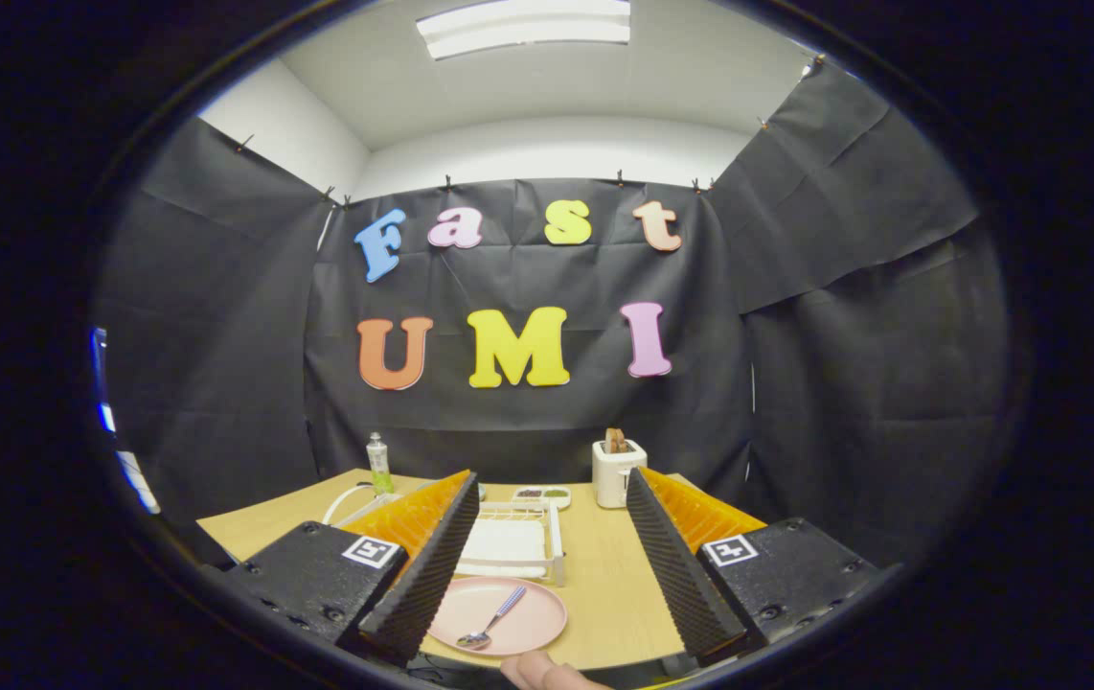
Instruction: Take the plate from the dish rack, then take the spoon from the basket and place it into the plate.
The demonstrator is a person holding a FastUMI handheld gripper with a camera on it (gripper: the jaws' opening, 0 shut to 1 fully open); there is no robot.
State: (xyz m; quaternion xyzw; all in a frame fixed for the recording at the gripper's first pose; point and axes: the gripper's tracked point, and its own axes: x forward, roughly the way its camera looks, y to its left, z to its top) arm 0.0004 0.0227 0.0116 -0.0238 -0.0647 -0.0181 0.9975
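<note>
Pink plate [499,618] is seen flat on the desk [604,594], just ahead between the fingers [547,613]; spoon [492,621] lies in it, handle angled away to the right; fingers are spread wide, nothing held; rack [513,541] beyond; task judged complete.

Dish rack [518,537] partly hidden by tool's [547,575] finger; tray [541,495] contents too small to ID.

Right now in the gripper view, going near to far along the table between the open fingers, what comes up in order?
Gripper open, holding nothing: pink plate with the spoon lying in it → white dish rack → small tray → booth wall.
</note>
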